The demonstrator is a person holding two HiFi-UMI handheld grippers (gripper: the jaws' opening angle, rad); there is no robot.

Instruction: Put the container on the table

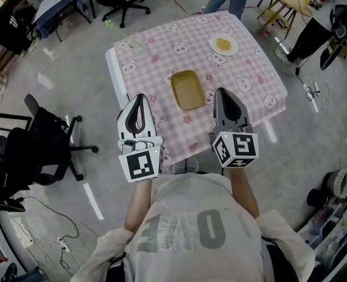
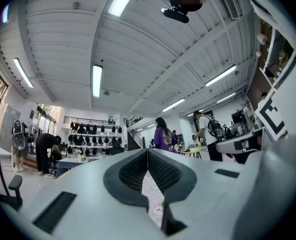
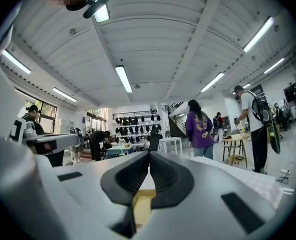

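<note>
Yellow container (image 1: 187, 89) lying on pink checked table (image 1: 252, 69), plate (image 1: 224, 44) far right, left gripper (image 1: 139, 98) and right gripper (image 1: 221, 93) at near edge, both jaws pressed together, empty

grey floor (image 1: 56, 93), black office chairs (image 1: 44, 151), ceiling striplights (image 3: 123, 78).

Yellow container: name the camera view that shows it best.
Head view: the whole yellow container shows from above, lying on the pink tablecloth. The right gripper view catches only a yellow sliver under its shut jaws; the left gripper view shows none.
</note>
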